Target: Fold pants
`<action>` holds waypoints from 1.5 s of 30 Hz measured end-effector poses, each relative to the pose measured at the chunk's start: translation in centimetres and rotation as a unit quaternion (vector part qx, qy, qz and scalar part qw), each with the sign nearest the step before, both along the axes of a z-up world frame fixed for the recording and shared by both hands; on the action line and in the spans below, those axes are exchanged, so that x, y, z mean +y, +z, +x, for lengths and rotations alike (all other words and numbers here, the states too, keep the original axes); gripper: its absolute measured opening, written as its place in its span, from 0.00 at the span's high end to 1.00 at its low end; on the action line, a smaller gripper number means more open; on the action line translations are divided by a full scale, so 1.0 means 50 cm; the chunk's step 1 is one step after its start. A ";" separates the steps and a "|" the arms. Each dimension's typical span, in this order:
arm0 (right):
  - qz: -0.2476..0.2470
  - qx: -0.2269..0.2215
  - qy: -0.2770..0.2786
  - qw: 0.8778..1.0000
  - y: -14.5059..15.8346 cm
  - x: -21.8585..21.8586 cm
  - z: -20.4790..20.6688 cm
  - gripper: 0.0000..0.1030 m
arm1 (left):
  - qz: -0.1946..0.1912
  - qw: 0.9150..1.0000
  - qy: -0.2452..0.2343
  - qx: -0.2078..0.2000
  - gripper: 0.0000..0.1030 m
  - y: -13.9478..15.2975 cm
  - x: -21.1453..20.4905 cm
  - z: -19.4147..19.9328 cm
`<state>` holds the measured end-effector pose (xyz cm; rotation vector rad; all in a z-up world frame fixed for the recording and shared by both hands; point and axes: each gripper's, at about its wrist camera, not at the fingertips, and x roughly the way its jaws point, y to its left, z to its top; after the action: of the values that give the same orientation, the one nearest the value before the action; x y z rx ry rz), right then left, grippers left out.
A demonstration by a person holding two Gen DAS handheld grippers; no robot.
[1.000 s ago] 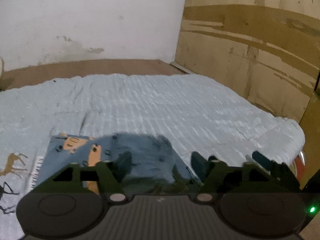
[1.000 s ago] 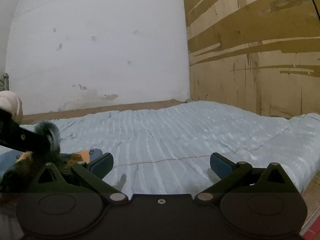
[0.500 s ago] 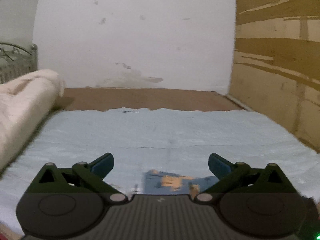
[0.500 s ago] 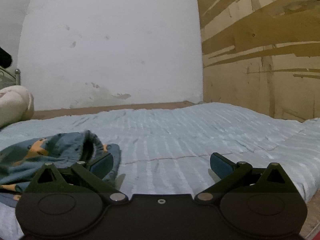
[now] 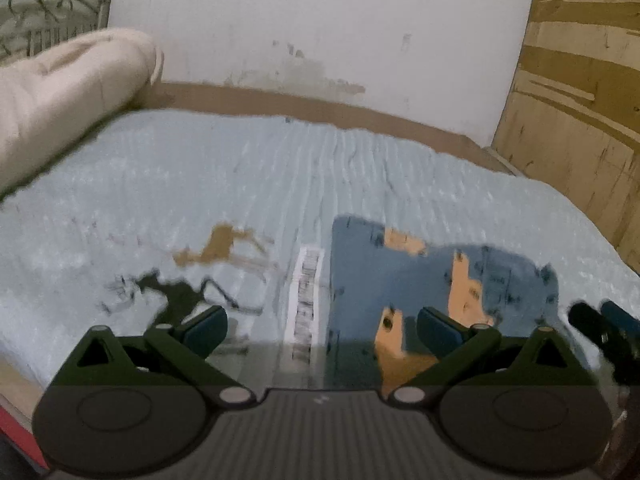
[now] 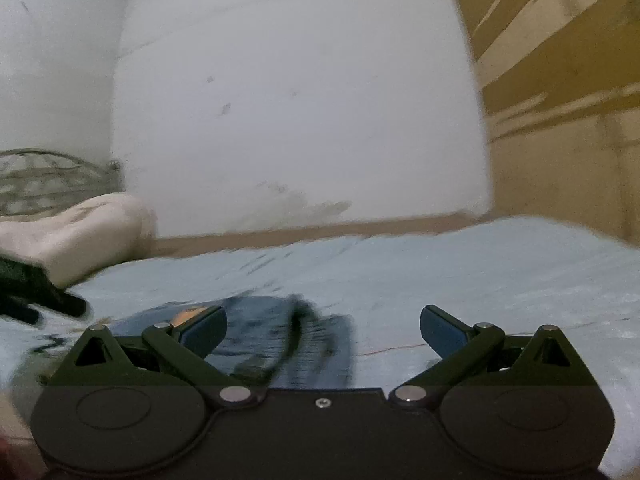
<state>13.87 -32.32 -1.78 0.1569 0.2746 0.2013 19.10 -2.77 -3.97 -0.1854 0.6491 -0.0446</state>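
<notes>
**Both grippers spread over the pants**

We hold our left gripper (image 5: 322, 326) with fingers spread wide, gripping nothing; the pants (image 5: 436, 276) lie flat on the blue blanket (image 5: 240, 184) past its right finger. Our right gripper (image 6: 323, 326) is spread too, the pants (image 6: 280, 340) bunched between its fingers, nearer the left one.

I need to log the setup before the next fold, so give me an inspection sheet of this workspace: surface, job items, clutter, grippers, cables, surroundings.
Surface: light blue bedspread with deer prints, rippled, covering the bed.
Job's things: blue patterned pants lying on the bedspread in a compact bundle, orange figures showing; the right wrist view is too blurred to judge the fold.
Clutter: cream rolled blanket at the bed's far left edge.
Grippers: left gripper open, holding nothing, pants just ahead to its right; right gripper open, holding nothing, pants in front of it.
Cables: nothing seen.
Surroundings: white scuffed wall, plywood panels on the right, metal bed frame on the left.
</notes>
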 end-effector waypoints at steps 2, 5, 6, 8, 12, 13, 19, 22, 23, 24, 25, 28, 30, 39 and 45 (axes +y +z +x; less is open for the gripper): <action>0.008 0.044 0.031 0.999 0.008 0.001 0.039 0.01 | -0.007 1.000 0.000 0.010 0.01 -0.017 -0.003 0.001; 0.017 0.080 0.048 0.996 0.014 0.002 0.085 0.01 | 0.000 1.000 -0.005 0.008 0.01 -0.032 -0.004 -0.011; 0.024 0.087 0.054 0.994 0.014 0.002 0.099 0.02 | 0.005 1.000 -0.008 0.003 0.01 -0.034 -0.007 -0.015; 0.044 0.110 0.057 0.991 0.013 -0.003 0.124 0.07 | 0.008 1.000 -0.013 0.002 0.01 -0.031 -0.011 -0.016; 0.091 0.137 0.048 0.985 0.009 -0.016 0.149 0.26 | 0.003 1.000 -0.017 0.002 0.01 -0.029 -0.008 -0.019; 0.097 0.141 0.045 0.984 0.005 -0.017 0.150 0.33 | 0.001 1.000 -0.017 0.003 0.01 -0.028 -0.008 -0.018; 0.098 0.139 0.036 0.985 0.002 -0.015 0.128 0.74 | -0.019 1.000 -0.020 0.002 0.01 -0.014 0.000 -0.024; 0.118 0.131 0.040 0.984 0.021 -0.029 0.111 0.89 | -0.040 0.999 -0.024 -0.002 0.01 -0.003 0.006 -0.031; 0.119 0.127 0.041 0.984 0.029 -0.030 0.105 0.90 | -0.043 0.999 -0.024 -0.004 0.01 0.000 0.006 -0.033; 0.118 0.125 0.040 0.984 0.037 -0.031 0.100 0.90 | -0.045 0.999 -0.025 -0.007 0.01 0.003 0.007 -0.035; 0.119 0.124 0.037 0.984 0.044 -0.033 0.095 0.90 | -0.045 0.999 -0.024 -0.008 0.01 0.006 0.007 -0.037; 0.126 0.128 0.025 0.983 0.054 -0.045 0.077 0.90 | -0.041 0.999 -0.019 -0.006 0.01 0.006 0.008 -0.038; 0.116 0.138 0.009 0.984 0.047 -0.050 0.072 0.90 | -0.038 0.999 -0.015 0.004 0.01 0.001 0.007 -0.034; 0.031 0.104 -0.071 0.992 0.038 -0.010 0.051 0.26 | -0.035 0.999 -0.008 0.006 0.01 -0.006 0.003 -0.032; -0.079 0.074 -0.077 0.991 0.015 0.072 0.038 0.10 | -0.022 1.000 0.001 0.016 0.01 -0.015 0.000 -0.028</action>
<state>15.79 -28.72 -1.02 0.0345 0.4240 0.0140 17.69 -2.79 -4.70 -0.2287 0.6796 -0.0536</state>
